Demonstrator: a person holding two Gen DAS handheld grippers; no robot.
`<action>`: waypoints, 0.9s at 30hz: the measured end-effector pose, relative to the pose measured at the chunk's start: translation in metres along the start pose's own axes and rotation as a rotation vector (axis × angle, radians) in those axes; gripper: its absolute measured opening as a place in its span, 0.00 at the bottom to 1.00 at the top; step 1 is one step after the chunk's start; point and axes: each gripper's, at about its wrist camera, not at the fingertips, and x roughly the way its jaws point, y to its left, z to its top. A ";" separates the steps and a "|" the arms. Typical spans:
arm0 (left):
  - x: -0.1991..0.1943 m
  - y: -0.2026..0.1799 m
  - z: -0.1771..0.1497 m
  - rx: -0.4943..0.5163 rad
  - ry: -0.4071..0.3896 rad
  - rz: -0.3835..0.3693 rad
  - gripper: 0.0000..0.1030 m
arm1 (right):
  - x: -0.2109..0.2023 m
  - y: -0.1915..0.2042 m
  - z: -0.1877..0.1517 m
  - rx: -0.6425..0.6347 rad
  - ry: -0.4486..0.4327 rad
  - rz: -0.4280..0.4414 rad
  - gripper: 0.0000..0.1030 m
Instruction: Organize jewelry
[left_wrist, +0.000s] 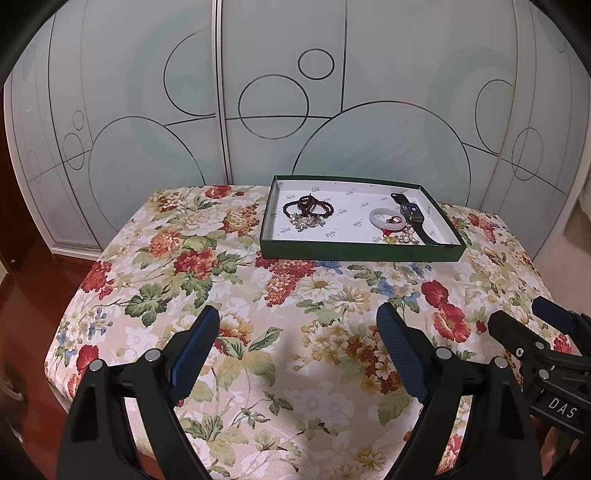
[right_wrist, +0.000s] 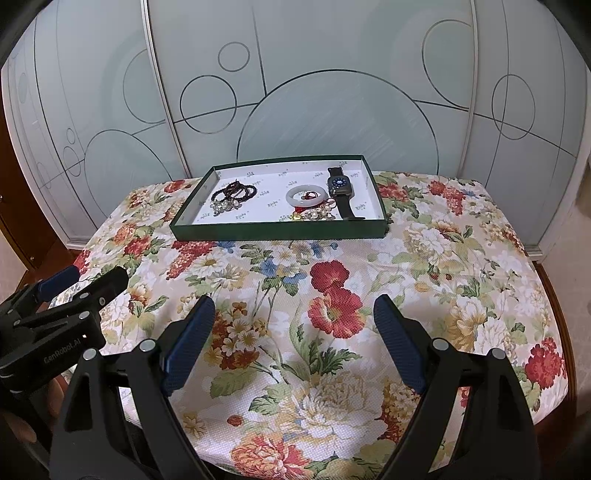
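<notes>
A green tray (right_wrist: 280, 230) is seen at twelve o'clock on a floral tablecloth (right_wrist: 332, 295), holding beads (right_wrist: 234, 194), bangle (right_wrist: 306, 195) and watch (right_wrist: 341, 188). Both the left gripper (left_wrist: 297, 325) and right gripper (right_wrist: 293, 314) are held wide open, empty.

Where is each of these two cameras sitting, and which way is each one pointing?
Left wrist: on the left gripper, looking forward over the floral tablecloth at the green tray; its open fingers show, the right gripper beside it.
Right wrist: on the right gripper, facing likewise; the left gripper shows.
Both share the tray, watch and white bangle.
</notes>
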 end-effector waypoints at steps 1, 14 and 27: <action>0.000 0.000 0.000 0.005 -0.002 0.001 0.83 | 0.000 0.000 0.001 0.001 0.001 -0.001 0.85; -0.001 -0.002 0.000 0.012 -0.012 0.004 0.83 | 0.001 -0.001 0.001 0.002 0.003 0.000 0.85; 0.008 -0.001 -0.004 0.020 -0.011 -0.019 0.85 | 0.008 -0.003 -0.008 0.003 0.019 -0.005 0.85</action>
